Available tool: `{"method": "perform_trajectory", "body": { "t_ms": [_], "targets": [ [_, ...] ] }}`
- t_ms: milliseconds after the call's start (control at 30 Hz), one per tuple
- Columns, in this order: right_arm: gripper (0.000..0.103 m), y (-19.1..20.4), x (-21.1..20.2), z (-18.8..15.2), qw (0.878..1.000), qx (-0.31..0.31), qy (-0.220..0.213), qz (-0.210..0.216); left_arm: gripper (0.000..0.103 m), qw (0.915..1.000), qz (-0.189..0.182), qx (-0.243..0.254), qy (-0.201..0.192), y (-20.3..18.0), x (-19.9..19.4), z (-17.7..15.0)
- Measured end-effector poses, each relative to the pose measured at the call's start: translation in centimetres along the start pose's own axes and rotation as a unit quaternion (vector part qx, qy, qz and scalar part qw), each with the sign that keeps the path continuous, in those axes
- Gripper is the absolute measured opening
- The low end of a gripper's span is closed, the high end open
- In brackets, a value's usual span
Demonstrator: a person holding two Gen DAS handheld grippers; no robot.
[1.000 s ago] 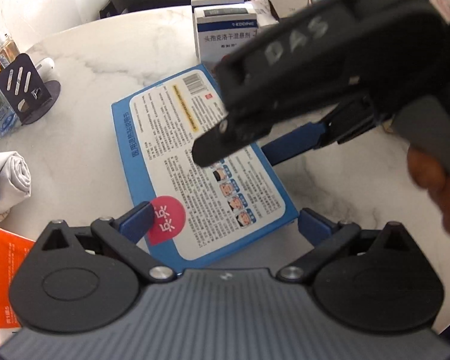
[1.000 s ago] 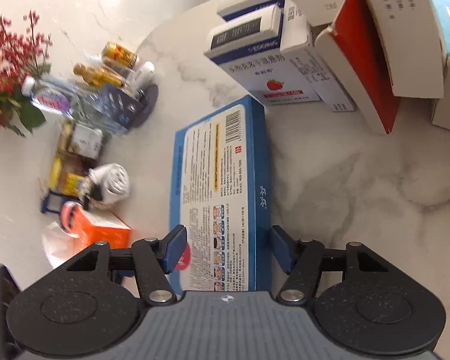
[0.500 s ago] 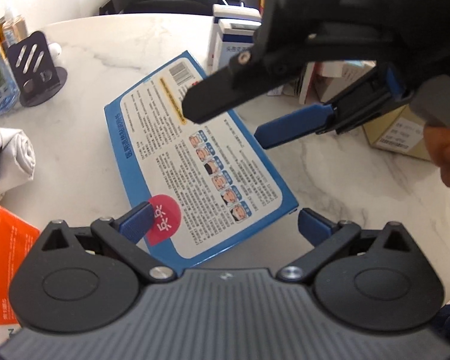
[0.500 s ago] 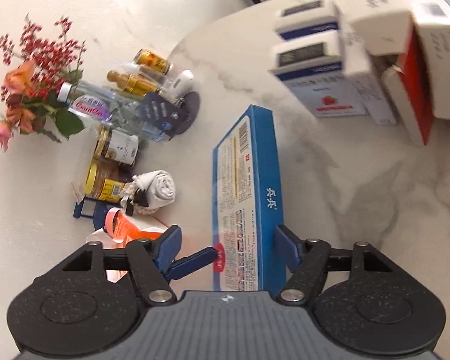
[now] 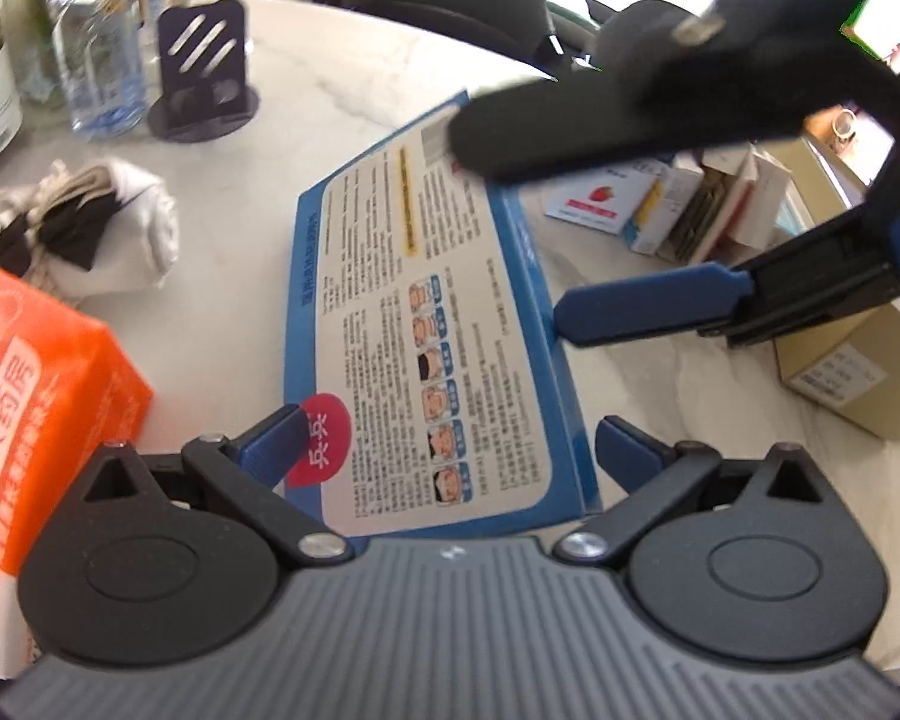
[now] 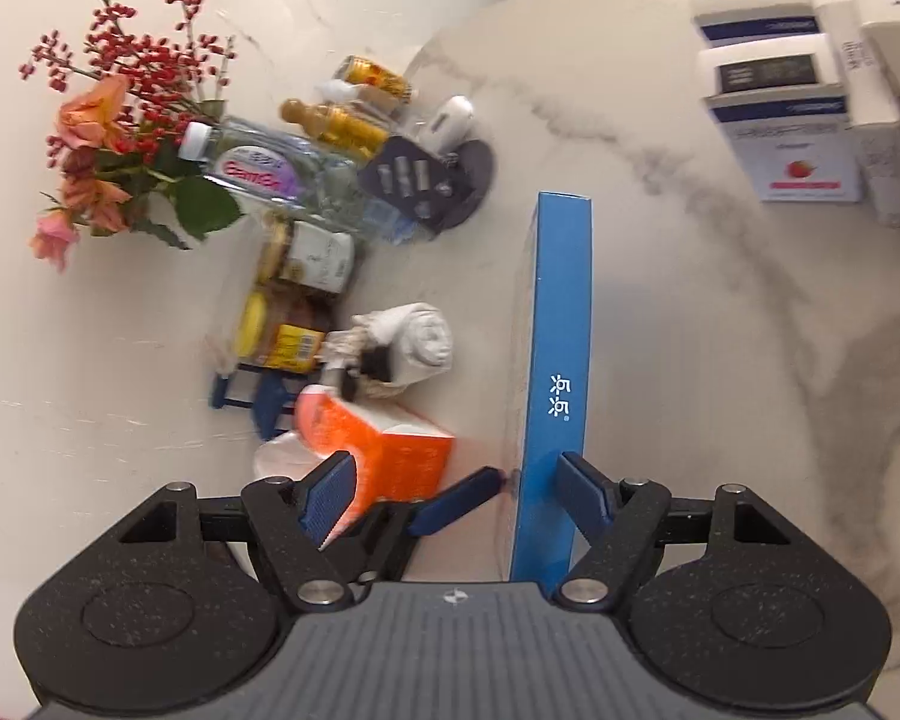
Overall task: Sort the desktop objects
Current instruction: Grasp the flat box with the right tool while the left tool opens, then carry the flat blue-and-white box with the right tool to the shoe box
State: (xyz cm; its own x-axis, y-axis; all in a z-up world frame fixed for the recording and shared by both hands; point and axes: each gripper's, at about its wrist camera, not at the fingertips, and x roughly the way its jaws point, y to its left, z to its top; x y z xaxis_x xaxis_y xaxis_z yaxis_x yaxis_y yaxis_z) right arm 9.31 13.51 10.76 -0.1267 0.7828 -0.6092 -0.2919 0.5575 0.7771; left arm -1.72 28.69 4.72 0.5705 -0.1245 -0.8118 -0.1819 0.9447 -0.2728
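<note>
A flat blue box with a white printed label has its near end between the fingers of my left gripper, which is shut across its width. In the right wrist view the blue box shows only its narrow side, tipped up on edge over the marble table. My right gripper stands open. Its right finger is beside the box and its left finger is well clear. A left gripper finger reaches the box there. From the left wrist view, a right gripper finger hangs beside the box.
An orange carton and a rolled white cloth lie left of the box. Behind them are a dark phone stand, a water bottle, jars and flowers. White medicine boxes and a cardboard box stand on the right.
My right gripper's jaws have widened off the box and it has risen. The box has tipped from label-up to edge-on, swinging with my left gripper toward the phone stand.
</note>
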Motion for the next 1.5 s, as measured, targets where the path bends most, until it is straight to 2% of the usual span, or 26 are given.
{"method": "perform_trajectory", "body": {
  "t_ms": [133, 233, 300, 367, 400, 433, 533, 567, 733, 900, 1100, 1500],
  "targets": [
    [0.076, 0.8, 0.3, 0.5, 1.0, -0.009, -0.005, -0.001, 0.1, 0.999, -0.012, -0.042, 0.009, 1.8, 0.2, -0.1],
    [0.076, -0.1, 0.6, 1.0, 0.998, 0.006, -0.031, -0.05, 0.1, 0.9982, -0.02, -0.055, 0.013, 2.0, 0.3, 0.2],
    [0.076, -0.9, 1.5, 1.5, 0.997, 0.021, -0.028, -0.072, 0.1, 0.9986, -0.015, -0.048, 0.015, 1.9, 0.2, -0.1],
    [0.072, -0.6, 2.5, 2.0, 0.995, 0.005, -0.019, -0.098, 0.1, 0.9989, -0.01, -0.044, 0.016, 1.7, 0.3, -0.2],
    [0.069, -0.6, 2.6, 2.0, 0.995, 0.002, -0.018, -0.103, 0.1, 0.9989, -0.008, -0.042, 0.017, 1.6, 0.2, -0.3],
    [0.054, -0.6, 2.6, 2.0, 0.994, 0.002, -0.017, -0.106, 0.1, 0.9991, -0.005, -0.039, 0.019, 1.5, 0.2, -0.3],
    [0.028, -0.7, 2.6, 2.1, 0.993, 0.003, -0.015, -0.115, 0.101, 0.9994, 0.01, -0.018, 0.027, 0.8, 0.1, -0.3],
    [0.027, -0.7, 2.6, 2.1, 0.993, 0.004, -0.014, -0.118, 0.102, 0.9994, 0.012, -0.014, 0.029, 0.6, 0.1, -0.3],
    [0.026, -0.8, 2.5, 2.1, 0.991, 0.005, -0.011, -0.133, 0.103, 0.9992, -0.007, -0.022, 0.033, -0.1, -1.0, -0.2],
    [0.025, -0.9, 2.1, 2.1, 0.989, 0.007, -0.011, -0.148, 0.103, 0.9989, -0.023, -0.006, 0.041, -1.7, -2.0, -0.1],
    [0.025, -1.5, -0.5, 1.8, 0.986, 0.008, -0.032, -0.163, 0.103, 0.9976, -0.036, 0.026, 0.053, -4.0, -2.7, 0.1],
    [0.025, -1.0, -7.3, 0.9, 0.984, -0.002, -0.096, -0.152, 0.103, 0.9928, -0.049, 0.087, 0.066, -8.3, -5.8, 2.4]
  ]
}}
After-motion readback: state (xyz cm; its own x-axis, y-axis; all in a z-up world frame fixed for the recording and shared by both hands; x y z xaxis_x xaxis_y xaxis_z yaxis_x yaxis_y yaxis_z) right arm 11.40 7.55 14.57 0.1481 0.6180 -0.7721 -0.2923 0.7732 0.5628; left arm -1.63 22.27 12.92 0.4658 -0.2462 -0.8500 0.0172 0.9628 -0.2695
